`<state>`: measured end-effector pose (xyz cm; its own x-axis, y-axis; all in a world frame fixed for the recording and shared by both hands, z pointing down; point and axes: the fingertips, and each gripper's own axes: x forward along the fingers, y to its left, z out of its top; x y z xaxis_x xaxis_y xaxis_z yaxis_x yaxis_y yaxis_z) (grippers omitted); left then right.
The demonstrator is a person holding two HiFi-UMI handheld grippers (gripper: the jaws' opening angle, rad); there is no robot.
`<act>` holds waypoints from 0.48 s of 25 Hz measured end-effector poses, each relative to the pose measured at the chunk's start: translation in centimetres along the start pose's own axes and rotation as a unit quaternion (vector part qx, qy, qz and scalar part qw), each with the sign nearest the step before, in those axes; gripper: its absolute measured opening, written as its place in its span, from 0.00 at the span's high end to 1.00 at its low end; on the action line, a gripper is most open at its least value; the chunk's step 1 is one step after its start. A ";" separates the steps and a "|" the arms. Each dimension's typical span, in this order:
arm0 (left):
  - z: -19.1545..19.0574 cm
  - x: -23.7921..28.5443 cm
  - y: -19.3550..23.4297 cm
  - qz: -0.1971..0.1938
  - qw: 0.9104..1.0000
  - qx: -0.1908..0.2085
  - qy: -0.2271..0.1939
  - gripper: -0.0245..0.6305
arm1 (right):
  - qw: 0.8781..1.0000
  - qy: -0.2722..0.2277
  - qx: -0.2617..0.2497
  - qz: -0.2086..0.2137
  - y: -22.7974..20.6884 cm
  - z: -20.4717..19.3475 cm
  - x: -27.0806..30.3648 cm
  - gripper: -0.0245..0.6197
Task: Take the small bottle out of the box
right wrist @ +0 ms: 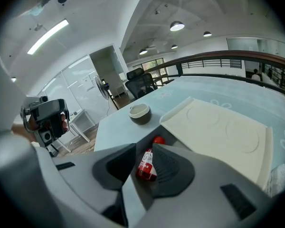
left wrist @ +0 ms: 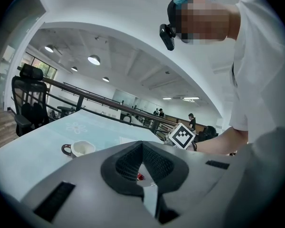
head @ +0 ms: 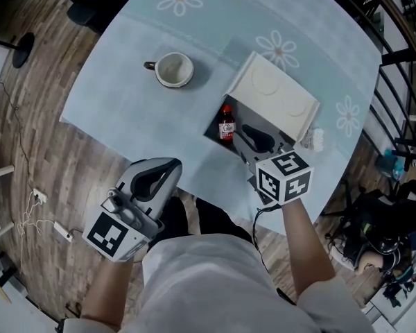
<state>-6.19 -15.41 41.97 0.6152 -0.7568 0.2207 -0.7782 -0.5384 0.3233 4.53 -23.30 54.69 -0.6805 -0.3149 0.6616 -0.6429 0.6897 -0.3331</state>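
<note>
A small red bottle (head: 226, 125) with a red cap and a white label stands upright at the dark mouth of a white box (head: 274, 96), which lies on its side on the pale blue table (head: 125, 109). My right gripper (head: 248, 136) points into that mouth, and its jaws stand apart. In the right gripper view the bottle (right wrist: 146, 164) shows in the gap just past the tips of the right gripper (right wrist: 143, 148), and neither pad presses on it. My left gripper (head: 168, 165) hovers at the table's near edge, shut and empty, with its tips meeting (left wrist: 142, 145).
A white mug (head: 173, 69) stands on the table left of the box, with its handle to the left. A small crumpled white object (head: 313, 139) lies by the box's right corner. Black railings (head: 402, 82) run beyond the table's right side, and wooden floor lies to the left.
</note>
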 end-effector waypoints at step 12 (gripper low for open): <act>-0.7 0.2 2.3 0.007 1.000 -0.014 0.000 0.95 | 0.998 0.056 0.004 -0.006 -1.2 -1.5 3.9 0.64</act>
<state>-7.72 -16.54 43.36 0.6050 -0.7638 0.2249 -0.7825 -0.5182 0.3452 3.17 -24.35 58.70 -0.6301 -0.2479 0.7359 -0.6539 0.6805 -0.3306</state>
